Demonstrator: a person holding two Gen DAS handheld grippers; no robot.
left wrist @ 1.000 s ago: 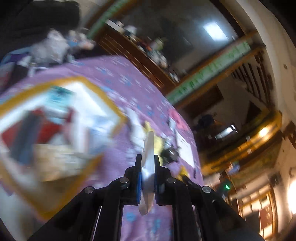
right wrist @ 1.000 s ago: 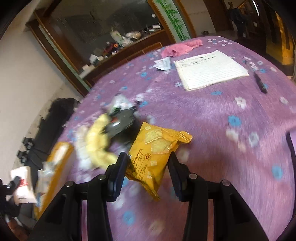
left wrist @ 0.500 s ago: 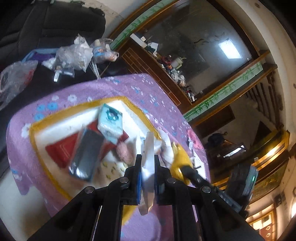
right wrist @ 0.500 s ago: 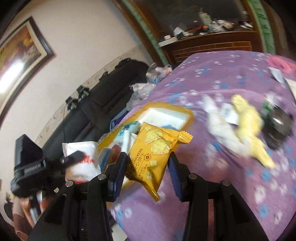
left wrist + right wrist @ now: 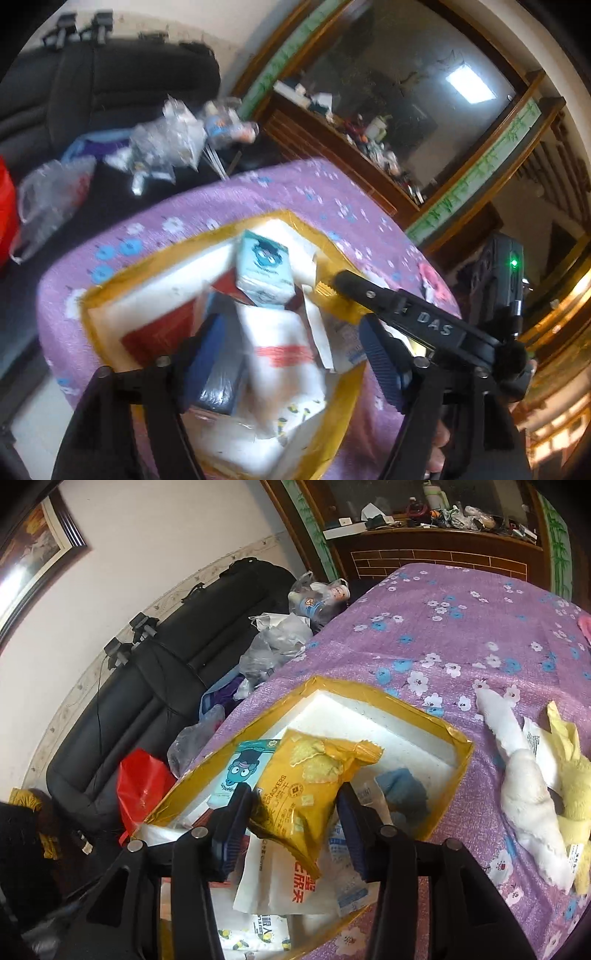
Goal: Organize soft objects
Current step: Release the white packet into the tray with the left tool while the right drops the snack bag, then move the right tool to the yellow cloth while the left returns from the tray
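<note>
Both wrist views look steeply down, close, sharing the box (image 5: 88,306) (image 5: 373,698).

packets in box (image 5: 417,707), box on table (image 5: 461,627)

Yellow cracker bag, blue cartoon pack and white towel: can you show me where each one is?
Yellow cracker bag (image 5: 306,794): right wrist view, middle of its front.
Blue cartoon pack (image 5: 264,271): left wrist view, its printed face.
White towel (image 5: 528,794): right wrist view, its middle.

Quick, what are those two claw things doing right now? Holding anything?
Left gripper: open, jaws just opened; white packet loose between them.
Right gripper: jaws just opening; yellow cracker packet between them, apparently no longer pinched.
</note>
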